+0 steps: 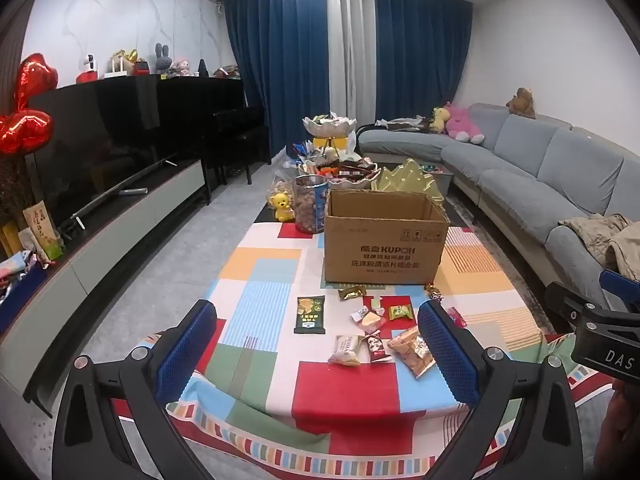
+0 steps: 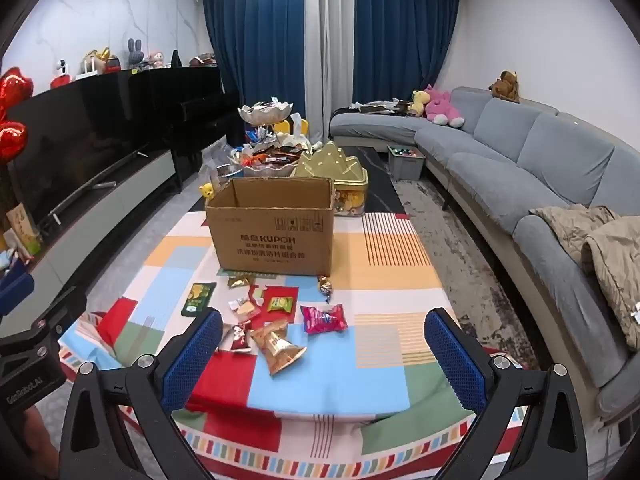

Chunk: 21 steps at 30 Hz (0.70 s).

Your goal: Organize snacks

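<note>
An open cardboard box (image 1: 385,240) (image 2: 276,232) stands on a table with a colourful checked cloth (image 1: 260,276) (image 2: 380,264). Several snack packets lie loose in front of it: a dark green chip bag (image 1: 310,314) (image 2: 197,298), a tan crinkled bag (image 1: 412,351) (image 2: 278,345), a pink packet (image 2: 323,318), a small green packet (image 1: 400,312) (image 2: 280,304) and a white packet (image 1: 347,349). My left gripper (image 1: 316,344) hangs open over the table's near edge, nothing between its blue pads. My right gripper (image 2: 323,352) is open too, above the near cloth, empty.
Behind the box stand a tiered dish of sweets (image 1: 329,128) (image 2: 264,114), a clear jar of nuts (image 1: 309,204) and a gold tin (image 1: 412,180) (image 2: 332,168). A grey sofa (image 1: 540,168) (image 2: 520,160) runs along the right, a TV console (image 1: 120,224) along the left.
</note>
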{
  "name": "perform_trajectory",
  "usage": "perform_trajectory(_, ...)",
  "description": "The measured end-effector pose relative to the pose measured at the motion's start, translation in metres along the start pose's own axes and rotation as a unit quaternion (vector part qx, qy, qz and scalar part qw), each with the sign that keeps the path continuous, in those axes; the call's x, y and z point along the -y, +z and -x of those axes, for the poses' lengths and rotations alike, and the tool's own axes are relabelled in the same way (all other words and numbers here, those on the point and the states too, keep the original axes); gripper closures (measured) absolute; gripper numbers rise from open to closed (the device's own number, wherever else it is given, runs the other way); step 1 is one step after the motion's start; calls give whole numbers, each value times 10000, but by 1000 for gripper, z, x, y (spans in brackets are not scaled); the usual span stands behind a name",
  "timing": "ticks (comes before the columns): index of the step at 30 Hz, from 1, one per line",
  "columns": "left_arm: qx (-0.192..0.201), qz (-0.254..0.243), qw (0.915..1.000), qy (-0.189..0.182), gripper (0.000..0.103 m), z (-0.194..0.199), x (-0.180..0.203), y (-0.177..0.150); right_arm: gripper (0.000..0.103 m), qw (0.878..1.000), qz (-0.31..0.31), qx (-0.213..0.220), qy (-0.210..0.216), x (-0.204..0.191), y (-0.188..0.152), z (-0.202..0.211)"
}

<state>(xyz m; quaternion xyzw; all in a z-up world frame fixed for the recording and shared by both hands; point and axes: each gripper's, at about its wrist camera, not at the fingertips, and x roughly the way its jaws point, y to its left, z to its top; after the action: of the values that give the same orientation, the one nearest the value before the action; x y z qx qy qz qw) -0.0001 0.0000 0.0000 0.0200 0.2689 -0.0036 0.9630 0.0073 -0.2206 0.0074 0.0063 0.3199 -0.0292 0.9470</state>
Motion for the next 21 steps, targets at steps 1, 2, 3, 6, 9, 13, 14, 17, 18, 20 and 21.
perform_trajectory(1, -7, -2, 10000, -11, 1, 0, 0, 0, 1, 10000, -3, 14, 3, 0, 0, 0)
perform_trajectory(2, -8, -3, 10000, -8, 1, 0, 0, 0, 1, 10000, -4, 15, 7, 0, 0, 0)
perform_trajectory(3, -7, 37, 10000, -41, 1, 0, 0, 0, 1, 10000, -7, 17, 13, 0, 0, 1)
perform_trajectory(6, -29, 37, 10000, -77, 1, -1, -1, 0, 1, 10000, -8, 21, 16, 0, 0, 1)
perform_trajectory(9, -50, 43, 9999, -92, 1, 2, -4, 0, 1, 10000, -6, 30, 12, 0, 0, 1)
perform_trajectory(13, -50, 23, 10000, -70, 1, 5, -3, 0, 1, 10000, -6, 41, 13, 0, 0, 2)
perform_trajectory(14, -49, 26, 10000, -70, 1, 5, -4, 1, 1, 10000, -5, 43, 12, 0, 0, 2)
perform_trajectory(17, -33, 22, 10000, -74, 1, 5, -2, 0, 1, 10000, -4, 44, 12, 0, 0, 2)
perform_trajectory(18, -32, 20, 10000, -71, 1, 5, -2, 0, 1, 10000, -6, 47, 9, 0, 0, 3)
perform_trajectory(20, -16, 24, 10000, -77, 1, 5, -2, 1, 1, 10000, -4, 46, 7, 0, 0, 3)
perform_trajectory(21, -10, 23, 10000, -79, 1, 5, -1, 2, 1, 10000, -3, 54, 9, 0, 0, 4)
